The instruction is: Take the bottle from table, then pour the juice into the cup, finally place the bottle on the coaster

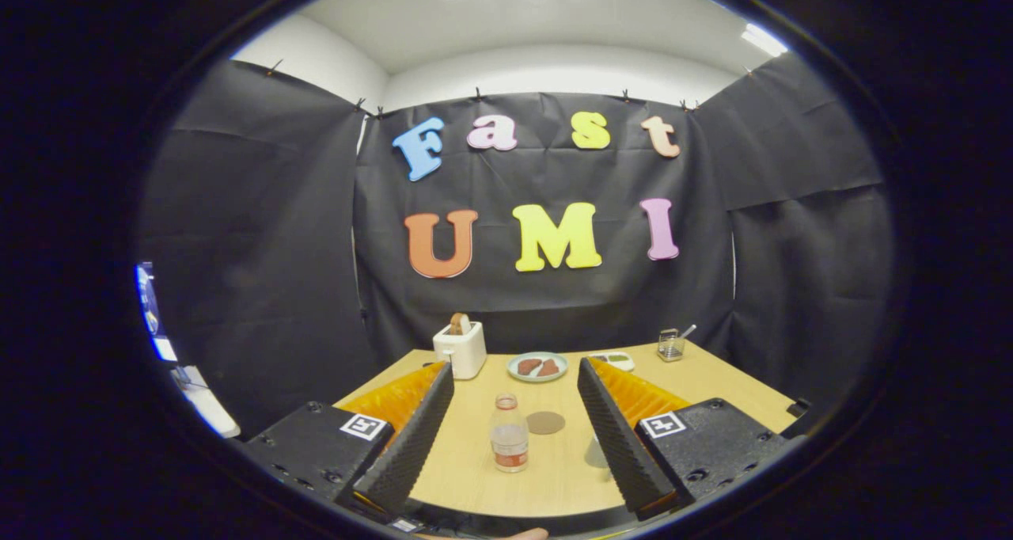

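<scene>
A small clear bottle (pixel 509 433) with reddish juice and a red cap stands upright on the wooden table (pixel 712 389), between my two fingers and a little ahead of them. A round brown coaster (pixel 545 423) lies just beyond it to the right. A pale cup (pixel 597 451) stands by the inner side of my right finger, partly hidden by it. My gripper (pixel 514 378) is open, its black ribbed fingers (pixel 411 441) spread wide and touching nothing.
A white toaster (pixel 460 348) with a slice of bread stands at the back left. Beside it lie a green plate (pixel 537 366) with brown food, a small dish (pixel 613 359), and a glass (pixel 671 344) with a spoon at the back right.
</scene>
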